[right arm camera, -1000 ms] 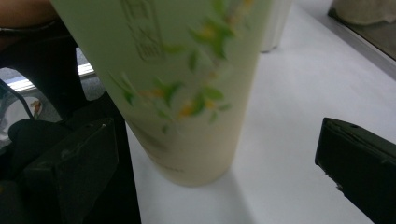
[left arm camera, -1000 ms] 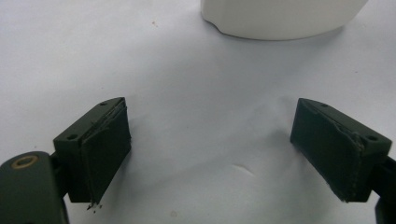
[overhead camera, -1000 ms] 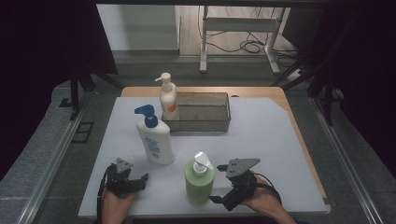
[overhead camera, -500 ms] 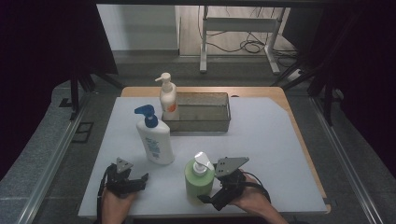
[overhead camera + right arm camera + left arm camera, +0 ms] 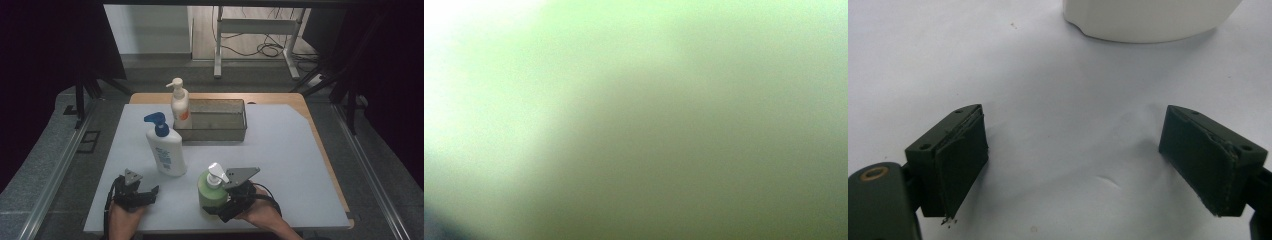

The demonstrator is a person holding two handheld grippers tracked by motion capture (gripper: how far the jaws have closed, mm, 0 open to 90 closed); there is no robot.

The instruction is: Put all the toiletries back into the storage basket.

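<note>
The right gripper [image 5: 220, 207] sits against the near right side of the green bottle [image 5: 210, 190], which stands upright near the table's [image 5: 300, 165] near edge, about the middle. Its jaws have just been closing around the bottle; its own view is a green blur [image 5: 634, 120], and I cannot tell whether the pads press yet. The left gripper [image 5: 142, 194] rests at the near left with jaws spread and nothing between them; the white bottle's [image 5: 1148, 20] base stands just beyond them.

To grip well, the jaws should take the green bottle low on its body, below the white pump [image 5: 216, 172], squarely across its width, and close fully before any lift, so the bottle does not tip or twist.

The near edge lies just beside the bottle, so a pull toward the person risks dropping it off. The right half of the table is open. The white bottle stands near on the left, and the bin [image 5: 212, 120] with a third bottle [image 5: 180, 107] sits far, well apart.
</note>
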